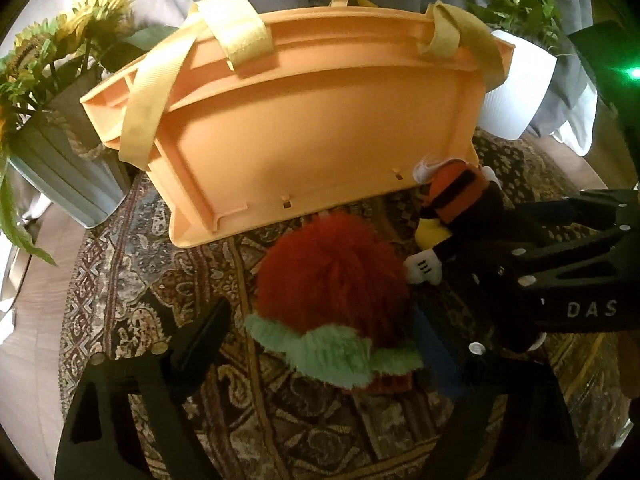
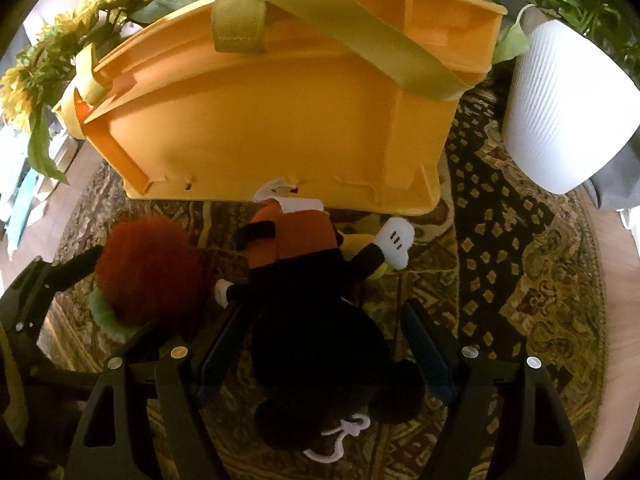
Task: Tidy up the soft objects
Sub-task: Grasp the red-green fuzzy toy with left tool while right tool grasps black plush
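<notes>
1. Your left gripper stood spread around the red plush; your right gripper stood spread astride the black mouse plush. Both toys lay on the rug, just before the bin.
2. Risk: closing off-centre, fur might slip free.
3. Orange bin: contents could not be seen.

A round, dark patterned paisley rug carries everything. On it stands an orange plastic crate with yellow fabric straps. Just in front of the crate lie a fuzzy red plush toy with a green collar and, beside it, a black mouse plush in orange shorts and white gloves. A white ribbed plant pot and a pale blue ribbed pot of sunflowers sit at the rug's edges.
</notes>
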`<control>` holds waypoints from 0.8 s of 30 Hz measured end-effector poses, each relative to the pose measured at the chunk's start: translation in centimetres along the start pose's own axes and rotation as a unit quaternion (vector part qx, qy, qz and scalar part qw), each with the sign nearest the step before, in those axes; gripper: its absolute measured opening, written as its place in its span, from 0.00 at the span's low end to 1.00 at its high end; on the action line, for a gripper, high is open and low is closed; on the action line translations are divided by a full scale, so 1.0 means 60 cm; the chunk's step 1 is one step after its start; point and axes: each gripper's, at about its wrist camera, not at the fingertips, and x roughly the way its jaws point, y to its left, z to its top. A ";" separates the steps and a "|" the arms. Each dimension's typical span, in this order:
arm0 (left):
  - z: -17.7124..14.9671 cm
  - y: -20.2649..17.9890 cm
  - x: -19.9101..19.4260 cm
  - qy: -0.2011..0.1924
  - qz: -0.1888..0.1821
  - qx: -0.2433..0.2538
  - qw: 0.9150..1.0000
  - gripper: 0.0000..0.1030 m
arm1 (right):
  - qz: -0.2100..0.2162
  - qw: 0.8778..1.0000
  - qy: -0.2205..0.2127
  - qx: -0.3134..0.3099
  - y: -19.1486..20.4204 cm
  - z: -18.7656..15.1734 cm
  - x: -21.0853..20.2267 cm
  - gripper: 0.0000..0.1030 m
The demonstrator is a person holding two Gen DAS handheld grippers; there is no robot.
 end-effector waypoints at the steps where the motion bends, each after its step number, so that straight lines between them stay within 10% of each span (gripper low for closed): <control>1: 0.001 0.000 0.002 0.001 -0.001 0.000 1.000 0.77 | 0.001 1.000 -0.002 0.000 0.000 0.001 0.000 0.76; 8: 0.005 -0.001 0.020 0.012 -0.021 -0.003 1.000 0.41 | 0.018 1.000 -0.015 0.006 0.005 0.007 0.000 0.58; 24: 0.015 -0.008 -0.048 -0.027 -0.006 -0.014 1.000 0.36 | 0.027 0.998 -0.050 0.029 -0.005 -0.017 -0.054 0.50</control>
